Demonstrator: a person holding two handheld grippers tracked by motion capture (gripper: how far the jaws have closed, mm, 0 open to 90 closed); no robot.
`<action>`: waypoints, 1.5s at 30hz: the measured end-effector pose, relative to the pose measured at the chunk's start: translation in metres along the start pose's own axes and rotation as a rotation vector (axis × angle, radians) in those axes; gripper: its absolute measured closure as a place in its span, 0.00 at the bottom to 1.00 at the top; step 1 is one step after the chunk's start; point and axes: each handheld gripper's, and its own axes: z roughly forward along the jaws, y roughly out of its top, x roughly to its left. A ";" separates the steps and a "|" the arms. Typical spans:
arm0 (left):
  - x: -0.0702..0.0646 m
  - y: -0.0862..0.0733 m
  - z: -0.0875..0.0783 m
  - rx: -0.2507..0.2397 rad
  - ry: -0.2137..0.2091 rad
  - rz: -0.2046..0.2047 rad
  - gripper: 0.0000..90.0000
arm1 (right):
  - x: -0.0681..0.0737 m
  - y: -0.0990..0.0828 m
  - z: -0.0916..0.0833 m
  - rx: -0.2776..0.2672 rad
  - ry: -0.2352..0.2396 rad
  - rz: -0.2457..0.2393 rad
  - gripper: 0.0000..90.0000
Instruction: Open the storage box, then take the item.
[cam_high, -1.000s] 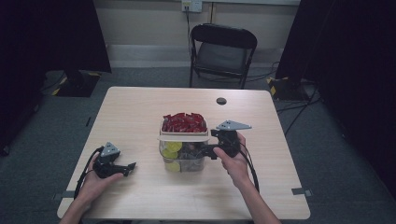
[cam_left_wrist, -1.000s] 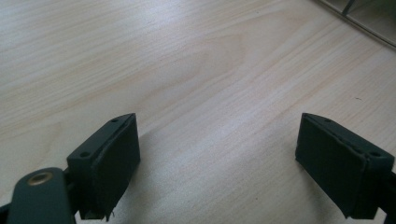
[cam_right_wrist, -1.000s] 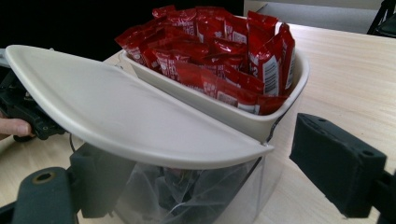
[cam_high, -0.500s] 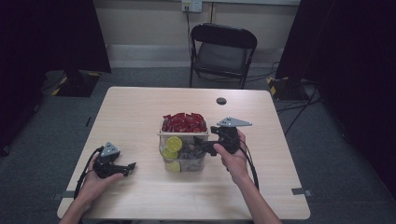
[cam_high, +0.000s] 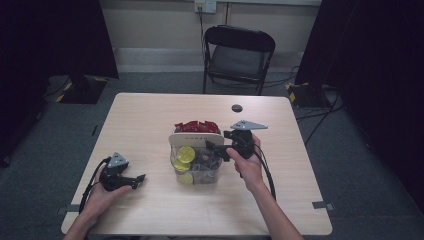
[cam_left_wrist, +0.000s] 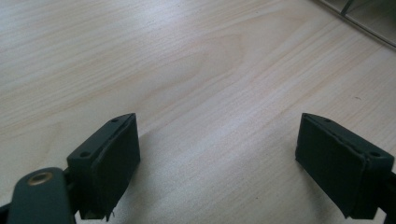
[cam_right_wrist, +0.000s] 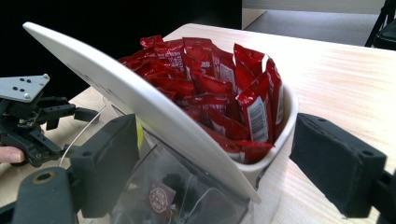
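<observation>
Low at the left of the high view, the left gripper (cam_high: 134, 180) rests on the wooden table (cam_high: 150, 115), held in the person's left hand (cam_high: 100, 197); its own view shows the jaws spread wide over bare wood, nothing between them. Near the frame's centre stands a clear container (cam_high: 196, 172) with yellow packets (cam_high: 186, 153) inside, and just behind it a white tray (cam_high: 196, 137) heaped with red sachets (cam_right_wrist: 219, 88). Right of centre, the right gripper (cam_high: 215, 150) reaches the container's right side. Its own view shows the jaws parted wide, one on each side of the tilted white tray (cam_right_wrist: 154, 116); whether the pads touch it I cannot tell.
</observation>
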 end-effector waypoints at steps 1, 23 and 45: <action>0.000 0.000 0.000 0.000 0.000 0.000 0.15 | 0.000 0.001 0.000 0.001 0.000 -0.002 0.16; 0.000 0.000 -0.001 -0.001 0.011 -0.007 0.17 | -0.012 0.004 0.003 -0.008 -0.062 0.024 0.16; -0.016 0.021 -0.019 -0.062 -0.052 -0.005 0.26 | -0.014 0.006 0.004 0.012 -0.046 0.019 0.17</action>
